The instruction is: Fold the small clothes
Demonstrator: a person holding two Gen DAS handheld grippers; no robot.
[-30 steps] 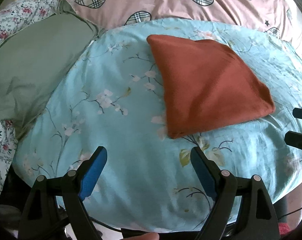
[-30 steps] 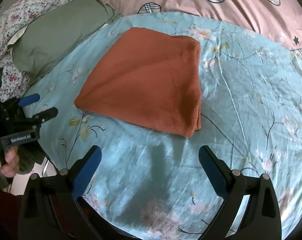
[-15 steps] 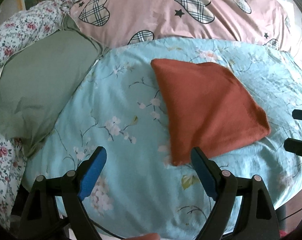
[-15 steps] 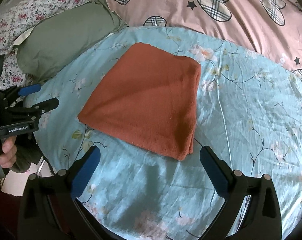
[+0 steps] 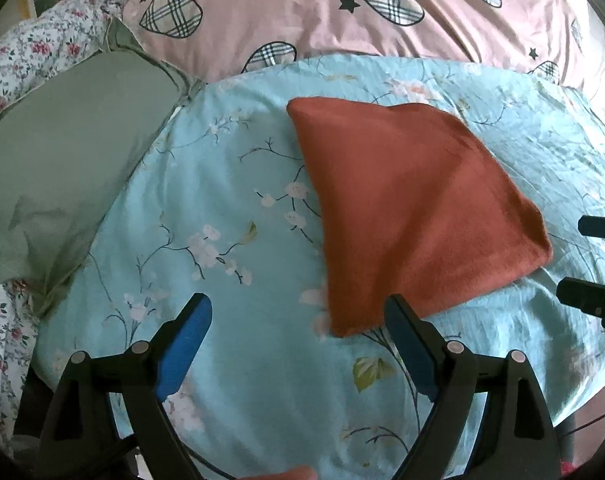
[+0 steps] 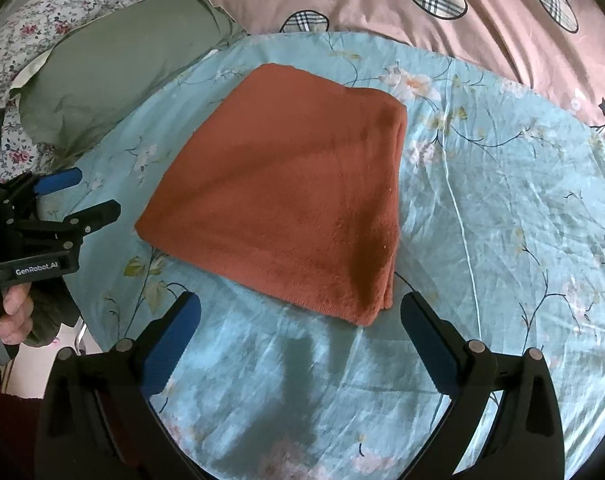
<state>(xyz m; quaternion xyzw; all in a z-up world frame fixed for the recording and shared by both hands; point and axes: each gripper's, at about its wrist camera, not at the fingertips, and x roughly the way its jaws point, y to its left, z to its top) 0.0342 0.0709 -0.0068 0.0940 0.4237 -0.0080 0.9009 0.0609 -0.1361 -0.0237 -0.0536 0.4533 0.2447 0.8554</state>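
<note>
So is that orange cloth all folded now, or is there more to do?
Looks done: the rust-orange cloth lies flat on the blue floral sheet, with stacked layers showing at its near corner. In hand: nothing; the left gripper and right gripper are both open and clear of it. No unfolded clothes are in view.

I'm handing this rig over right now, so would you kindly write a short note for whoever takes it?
Left tool: open, holding nothing, near the cloth's near-left corner.
Right tool: open, holding nothing, just short of the cloth's near edge.
The rust-orange cloth lies folded into a flat, layered rectangle on the light blue floral sheet, beside the green pillow.
Done: this piece looks folded, with edges stacked at its right side.
Left: probably nothing on this piece; no other clothes are in view.
</note>
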